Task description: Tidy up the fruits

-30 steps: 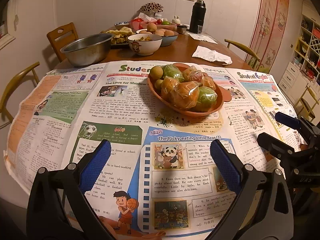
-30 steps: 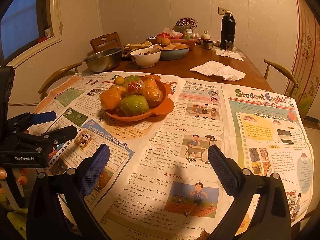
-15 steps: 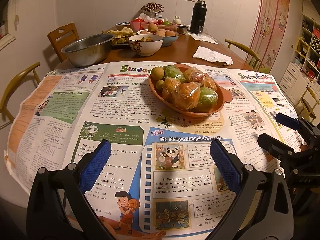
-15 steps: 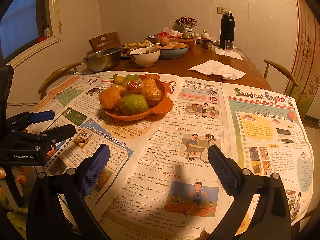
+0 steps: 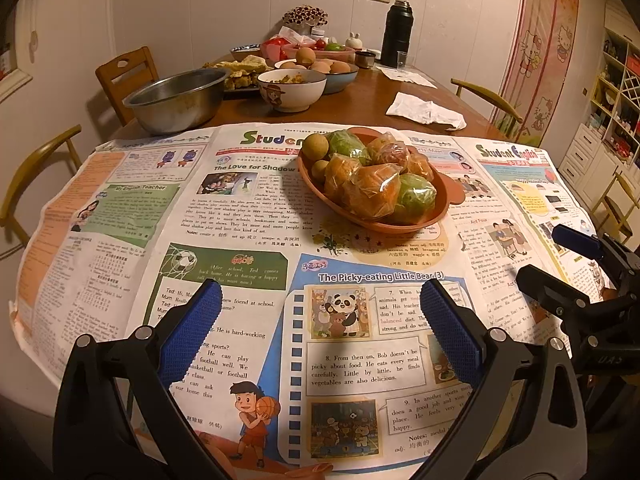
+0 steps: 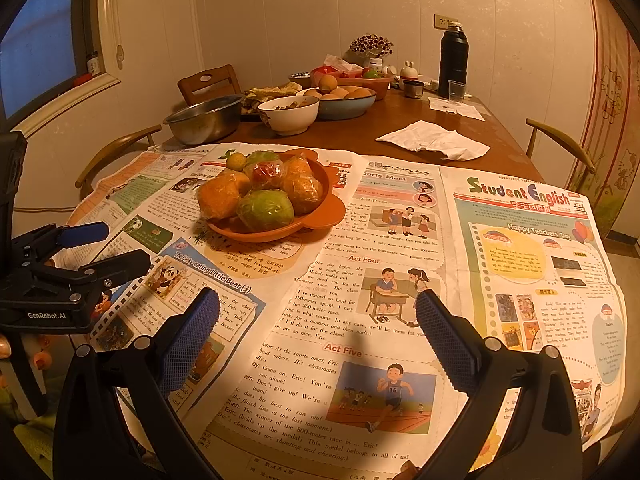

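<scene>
An orange plate (image 5: 444, 204) (image 6: 328, 216) sits on spread newspapers and holds wrapped orange fruits (image 5: 370, 192) (image 6: 218, 198), wrapped green fruits (image 5: 416, 198) (image 6: 264, 210) and small round yellow-green fruits (image 5: 315, 147) (image 6: 235, 161). My left gripper (image 5: 320, 312) hovers open over the newspaper near the table's front, well short of the plate, with nothing between its blue pads. My right gripper (image 6: 318, 320) is open too, empty, to the right of the plate. Each gripper shows in the other's view: the right gripper (image 5: 560, 256) at the right edge, the left gripper (image 6: 100, 250) at the left.
Farther back on the wooden table (image 6: 400, 120) stand a steel bowl (image 5: 176, 96), a white bowl (image 5: 292, 88), a blue bowl of round fruit (image 5: 336, 74), a black flask (image 5: 396, 32) and a crumpled tissue (image 5: 424, 110). Chairs (image 5: 124, 76) ring the table.
Both views have shifted only slightly; the plate appears a touch nearer and lower. Both grippers stay open and empty.
</scene>
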{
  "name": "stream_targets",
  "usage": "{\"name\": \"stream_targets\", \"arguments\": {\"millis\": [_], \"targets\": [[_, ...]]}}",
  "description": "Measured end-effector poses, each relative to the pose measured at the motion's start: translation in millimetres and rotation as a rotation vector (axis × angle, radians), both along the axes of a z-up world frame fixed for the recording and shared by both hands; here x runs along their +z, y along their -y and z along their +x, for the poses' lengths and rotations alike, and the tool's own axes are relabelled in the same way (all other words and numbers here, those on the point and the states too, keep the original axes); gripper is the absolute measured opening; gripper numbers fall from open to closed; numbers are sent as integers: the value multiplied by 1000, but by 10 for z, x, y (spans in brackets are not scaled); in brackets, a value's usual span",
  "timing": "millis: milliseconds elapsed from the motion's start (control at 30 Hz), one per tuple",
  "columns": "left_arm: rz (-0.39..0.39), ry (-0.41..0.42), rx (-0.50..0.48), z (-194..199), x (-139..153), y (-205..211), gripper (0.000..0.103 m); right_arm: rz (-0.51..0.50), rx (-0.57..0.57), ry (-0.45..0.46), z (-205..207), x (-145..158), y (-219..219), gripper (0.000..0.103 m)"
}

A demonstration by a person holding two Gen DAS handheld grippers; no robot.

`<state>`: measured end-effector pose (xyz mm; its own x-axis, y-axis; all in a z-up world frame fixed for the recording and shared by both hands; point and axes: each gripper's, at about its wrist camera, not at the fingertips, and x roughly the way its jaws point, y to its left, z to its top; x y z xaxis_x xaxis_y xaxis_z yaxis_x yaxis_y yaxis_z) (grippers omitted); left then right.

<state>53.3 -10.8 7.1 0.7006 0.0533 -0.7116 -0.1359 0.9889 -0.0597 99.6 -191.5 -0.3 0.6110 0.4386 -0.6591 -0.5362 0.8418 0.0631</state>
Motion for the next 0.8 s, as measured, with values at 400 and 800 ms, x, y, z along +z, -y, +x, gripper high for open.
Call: {"name": "stream_targets", "arguments": {"millis": [400, 800], "targets": [[3, -4, 0, -4, 6, -2, 93, 0, -1, 1, -6, 1, -2, 98], [3, -11, -4, 1, -16, 10, 93, 0, -2, 2, -8, 3, -3, 98]]}}
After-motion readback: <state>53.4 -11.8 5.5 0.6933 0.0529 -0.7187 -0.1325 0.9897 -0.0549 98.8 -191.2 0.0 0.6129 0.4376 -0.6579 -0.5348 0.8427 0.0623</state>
